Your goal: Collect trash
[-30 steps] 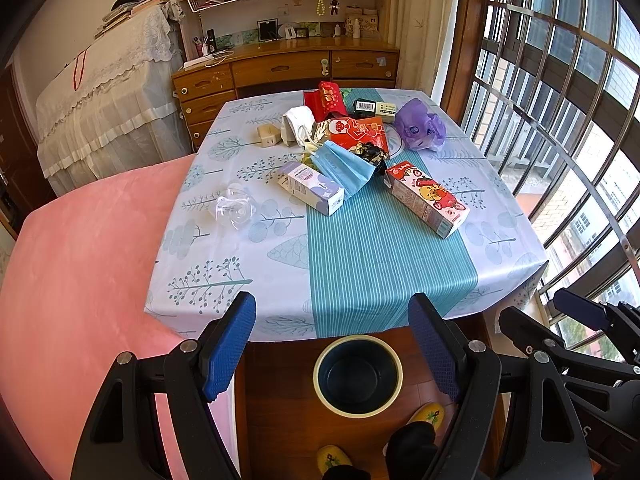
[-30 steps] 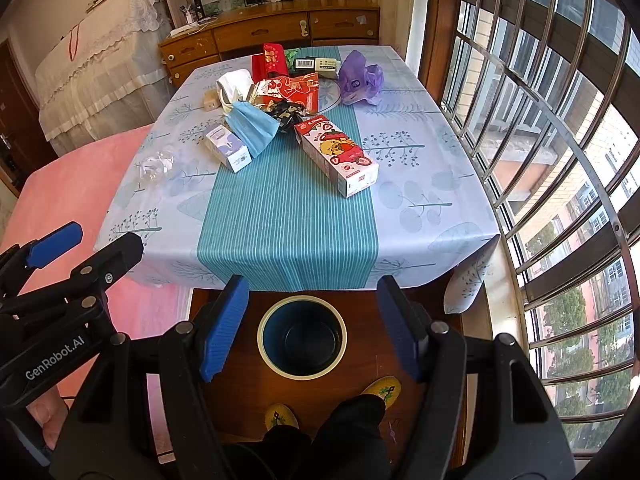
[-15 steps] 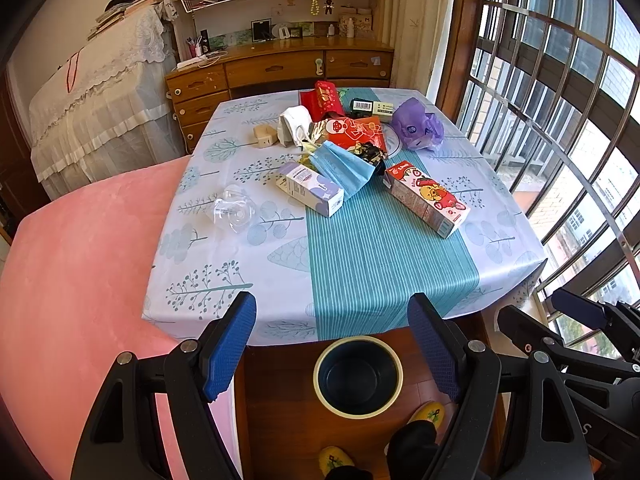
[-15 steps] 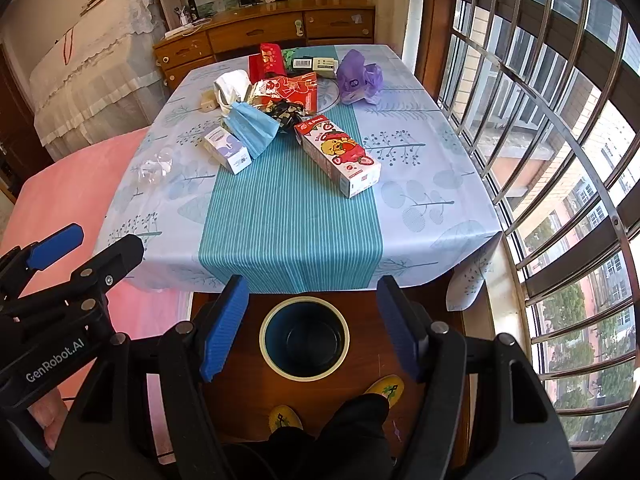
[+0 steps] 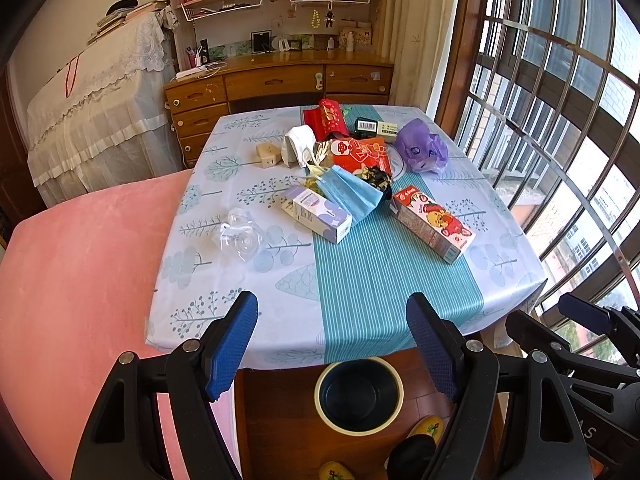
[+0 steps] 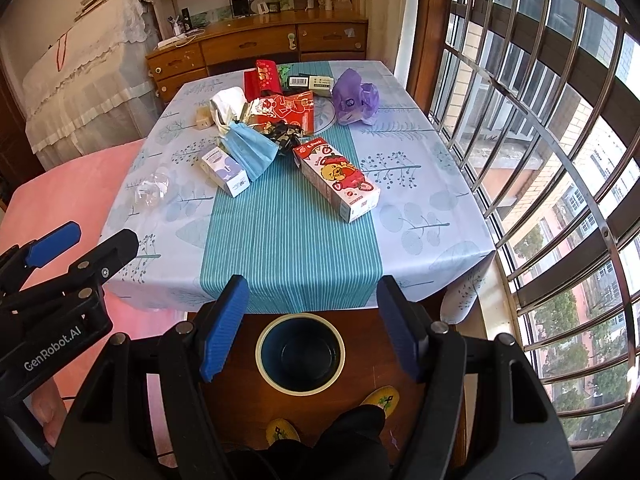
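I had the surface (image 5: 360,280) stretching away from me, its cloth striped teal down the middle, and the trash lay in a loose heap on its far half. On the floor just past the near edge stood the bin (image 6: 300,354), open-mouthed and empty as far as I could see.

Both claws hung above the near edge with nothing in them. The left claw (image 5: 332,344) had its blue pads spread wide, and the right claw (image 6: 308,328) was spread just as wide, the bin showing between its pads.

Nothing was collected yet, so I judged the step in hand to be the first reach. The carton (image 6: 336,178), lying flat to the right of the stripe and nearest to me, looked the best first target for the right claw: rigid, long, and apart from the heap save at its far end. I would have closed across its narrow width, not its length.

The box (image 5: 316,216) left of the stripe suited the left claw, though the blue mask (image 5: 348,194) lay against its far end, so I would have gripped the near end to avoid dragging the mask.

The clear wrapper (image 5: 238,236), alone at the left, looked thin and slippery; I would have pinched it low, where it bunched.

The purple bag (image 6: 354,98) and the red packets (image 6: 286,114) farther off would have needed a longer reach.
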The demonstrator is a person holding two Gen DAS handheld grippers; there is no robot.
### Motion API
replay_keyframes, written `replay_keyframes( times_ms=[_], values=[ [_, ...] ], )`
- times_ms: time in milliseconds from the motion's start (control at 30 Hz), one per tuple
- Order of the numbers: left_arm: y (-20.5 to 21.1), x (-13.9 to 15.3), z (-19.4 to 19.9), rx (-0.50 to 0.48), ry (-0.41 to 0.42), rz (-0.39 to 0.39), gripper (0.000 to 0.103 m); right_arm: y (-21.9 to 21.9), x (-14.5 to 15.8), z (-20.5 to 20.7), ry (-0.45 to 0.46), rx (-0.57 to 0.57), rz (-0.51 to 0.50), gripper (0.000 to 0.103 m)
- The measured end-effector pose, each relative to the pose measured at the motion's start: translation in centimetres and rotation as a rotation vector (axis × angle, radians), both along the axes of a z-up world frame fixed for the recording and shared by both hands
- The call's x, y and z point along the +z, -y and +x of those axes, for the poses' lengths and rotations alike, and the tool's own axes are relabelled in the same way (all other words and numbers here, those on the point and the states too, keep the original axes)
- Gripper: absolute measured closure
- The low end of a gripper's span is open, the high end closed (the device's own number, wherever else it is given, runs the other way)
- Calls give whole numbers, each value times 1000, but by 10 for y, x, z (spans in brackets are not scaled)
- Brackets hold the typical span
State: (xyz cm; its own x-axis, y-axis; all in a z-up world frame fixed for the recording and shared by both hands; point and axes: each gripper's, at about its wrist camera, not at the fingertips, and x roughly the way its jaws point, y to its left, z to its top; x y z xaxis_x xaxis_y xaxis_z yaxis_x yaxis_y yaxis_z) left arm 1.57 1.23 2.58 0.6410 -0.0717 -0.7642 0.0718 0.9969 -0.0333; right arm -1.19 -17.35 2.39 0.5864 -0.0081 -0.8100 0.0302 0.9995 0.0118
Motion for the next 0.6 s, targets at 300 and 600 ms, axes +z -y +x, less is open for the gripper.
replay_keyframes(
  times_ms=[300, 600],
  values=[
    [0, 9, 27, -25, 48, -51, 24, 9, 8, 22, 10, -22, -3, 39],
    [23, -6, 87, 27, -7, 13, 24, 33, -19, 104, -63, 43, 43, 39]
  ],
)
